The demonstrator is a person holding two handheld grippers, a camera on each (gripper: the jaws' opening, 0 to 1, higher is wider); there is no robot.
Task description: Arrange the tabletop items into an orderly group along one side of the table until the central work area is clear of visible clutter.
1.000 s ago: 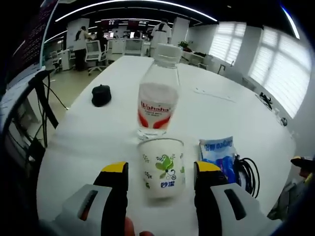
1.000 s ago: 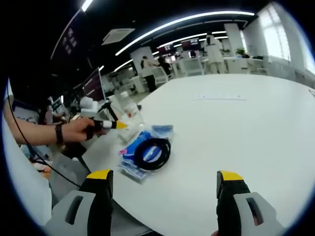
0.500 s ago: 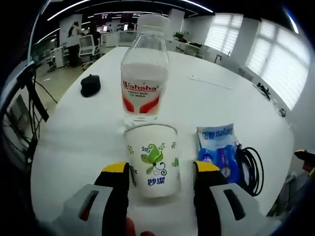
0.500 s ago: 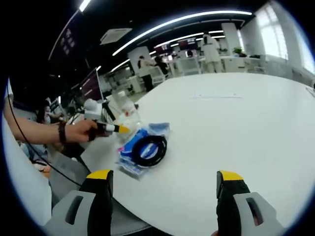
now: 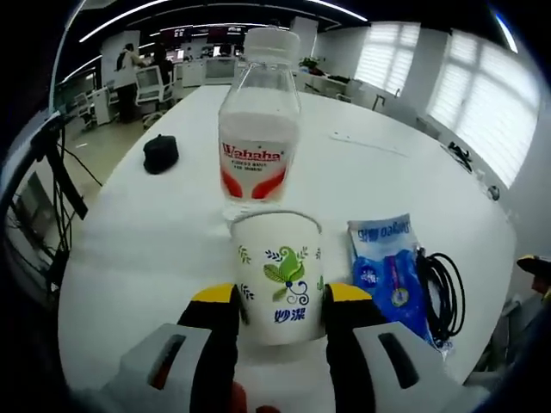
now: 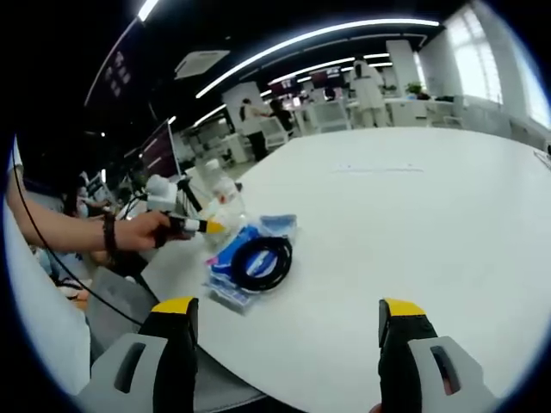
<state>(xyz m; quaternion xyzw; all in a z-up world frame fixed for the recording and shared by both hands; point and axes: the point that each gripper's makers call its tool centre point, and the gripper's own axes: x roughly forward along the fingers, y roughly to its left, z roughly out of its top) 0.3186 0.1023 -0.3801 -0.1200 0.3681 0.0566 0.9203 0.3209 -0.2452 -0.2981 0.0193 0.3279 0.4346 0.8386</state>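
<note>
Here, left fingers grip one cup; right fingers spread, one bottle behind.

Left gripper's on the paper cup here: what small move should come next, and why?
Probably lift the paper cup slightly and carry it aside: the left gripper has both jaws against its sides, and the water bottle stands directly behind it, too near for a push.

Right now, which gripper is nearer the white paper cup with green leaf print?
Left. The left gripper has its jaws against the white paper cup; the right gripper hangs open, apart.
</note>
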